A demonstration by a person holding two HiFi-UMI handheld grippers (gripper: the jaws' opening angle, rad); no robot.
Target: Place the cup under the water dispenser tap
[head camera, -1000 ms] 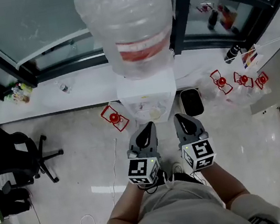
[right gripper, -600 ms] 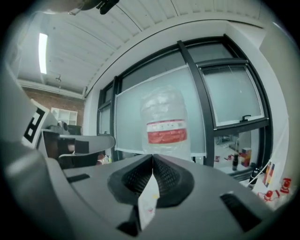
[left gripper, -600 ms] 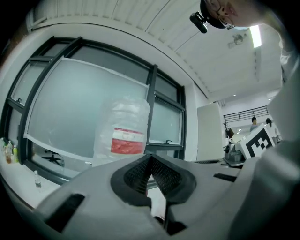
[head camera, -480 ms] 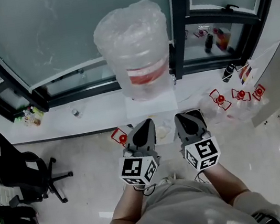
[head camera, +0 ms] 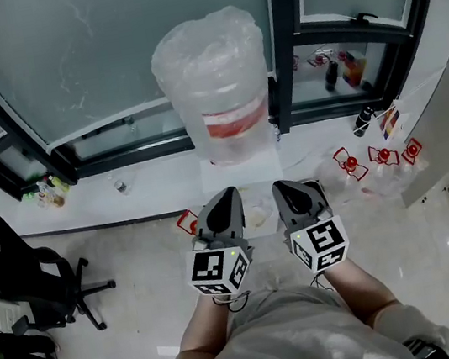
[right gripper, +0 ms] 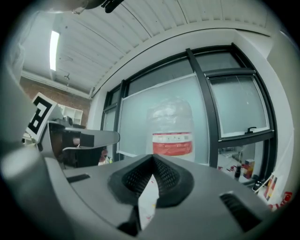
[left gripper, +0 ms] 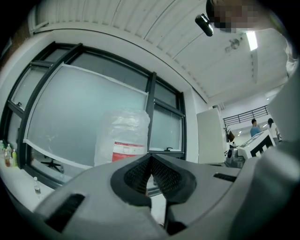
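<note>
The water dispenser (head camera: 238, 170) stands ahead by the window, carrying a big plastic-wrapped bottle (head camera: 214, 74) with a red label; its tap is hidden. The bottle (left gripper: 123, 138) also shows in the left gripper view, and the bottle (right gripper: 171, 129) in the right gripper view. Both grippers are held side by side, pointing at the dispenser. My right gripper (head camera: 288, 190) (right gripper: 152, 176) is shut on the thin wall of a white paper cup (right gripper: 147, 202) with small coloured specks; the cup (head camera: 257, 214) hangs between the two grippers. My left gripper (head camera: 226, 196) (left gripper: 151, 174) is shut with nothing in it.
A black office chair (head camera: 27, 275) stands at the left. Several empty red-capped bottles (head camera: 378, 157) lie on the floor at the right, another red-capped one (head camera: 186, 221) left of the dispenser. Small bottles (head camera: 341, 70) line the window sill. Two people (left gripper: 261, 126) stand far off.
Both grippers have risen together with the cup, staying side by side. The head view has tilted up, showing more of the window above the bottle.
</note>
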